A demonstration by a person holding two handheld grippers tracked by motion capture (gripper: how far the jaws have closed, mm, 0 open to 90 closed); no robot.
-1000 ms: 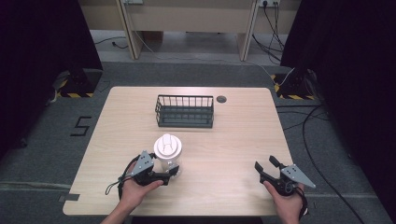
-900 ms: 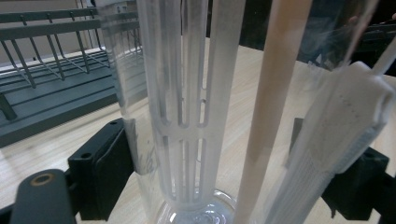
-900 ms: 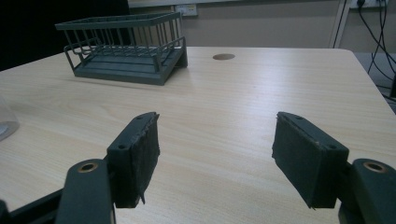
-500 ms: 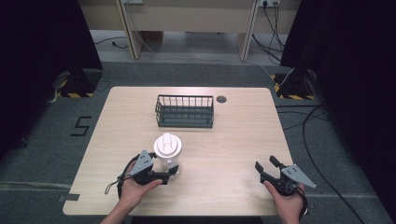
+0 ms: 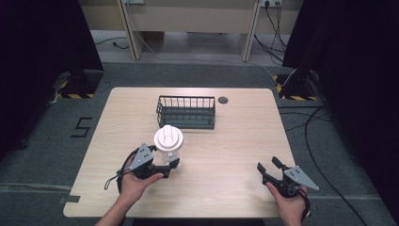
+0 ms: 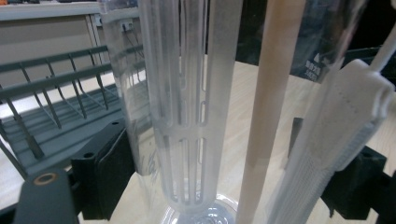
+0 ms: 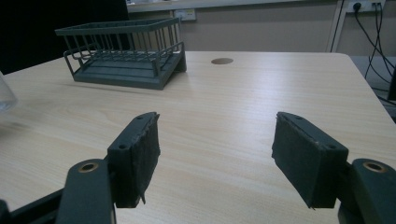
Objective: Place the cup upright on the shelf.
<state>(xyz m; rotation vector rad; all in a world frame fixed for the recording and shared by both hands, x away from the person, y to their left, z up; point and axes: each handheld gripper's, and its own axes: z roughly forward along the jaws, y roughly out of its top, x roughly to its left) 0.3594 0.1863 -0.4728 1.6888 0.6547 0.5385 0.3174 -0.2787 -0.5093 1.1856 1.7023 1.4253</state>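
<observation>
Nothing has been moved since a second ago: the clear pitcher (image 5: 168, 146) is pinched by the left tongs (image 5: 170, 165), while the right tongs (image 5: 267, 167) are kept spread over the tabletop (image 5: 235, 141).

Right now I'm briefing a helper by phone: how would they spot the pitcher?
On the wooden table, look nearer the person than the dark wire basket. The clear pitcher stands upright between the left gripper jaws, the one see-through item with a round white lid.

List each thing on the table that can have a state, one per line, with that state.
Clear pitcher: upright, white lid on, between the left gripper's fingers.
Wire basket: upright, empty.
Left gripper: closed on the pitcher.
Right gripper: open, holding nothing, fingers spread wide.
</observation>
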